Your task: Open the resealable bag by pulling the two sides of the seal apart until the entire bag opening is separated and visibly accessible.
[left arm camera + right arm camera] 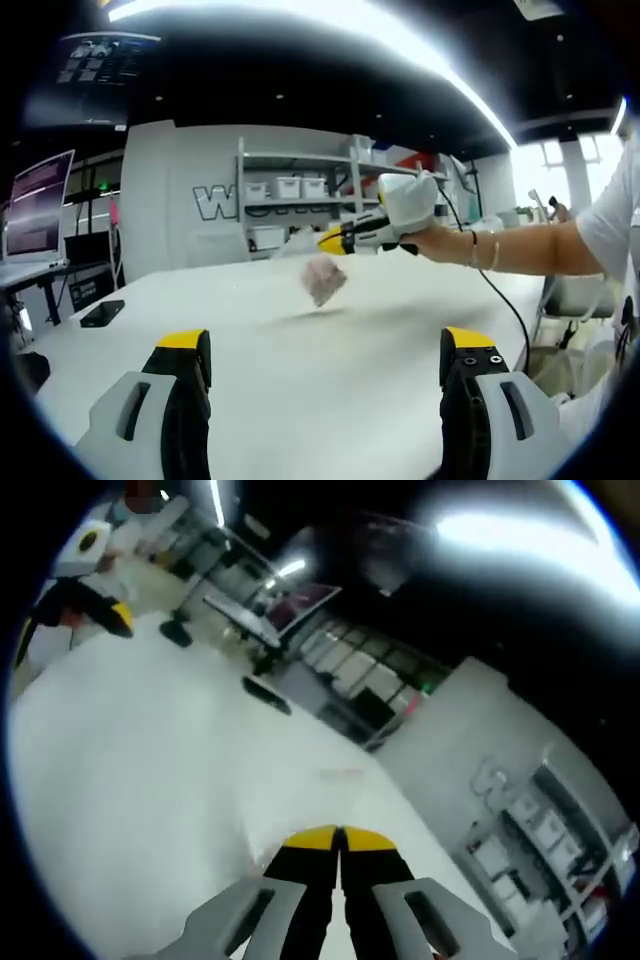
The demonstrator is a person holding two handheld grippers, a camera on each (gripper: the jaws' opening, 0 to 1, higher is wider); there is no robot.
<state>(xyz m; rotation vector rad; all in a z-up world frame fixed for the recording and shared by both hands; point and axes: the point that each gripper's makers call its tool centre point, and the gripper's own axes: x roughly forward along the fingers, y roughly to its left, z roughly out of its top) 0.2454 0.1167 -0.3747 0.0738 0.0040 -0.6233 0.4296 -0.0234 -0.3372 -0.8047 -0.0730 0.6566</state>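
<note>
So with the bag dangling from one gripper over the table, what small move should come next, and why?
Probably bring the open left hand-held gripper up to the small clear plastic resealable bag. The right hand-held gripper holds it by its top, above the white table, with shut jaws. The left's jaws stand wide apart and empty, and pulling the seal apart needs a grip on the opposite side.

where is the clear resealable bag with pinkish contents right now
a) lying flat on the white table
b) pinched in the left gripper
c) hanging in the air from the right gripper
c: the clear resealable bag hangs off the right gripper's closed yellow tips, above the white table.
</note>
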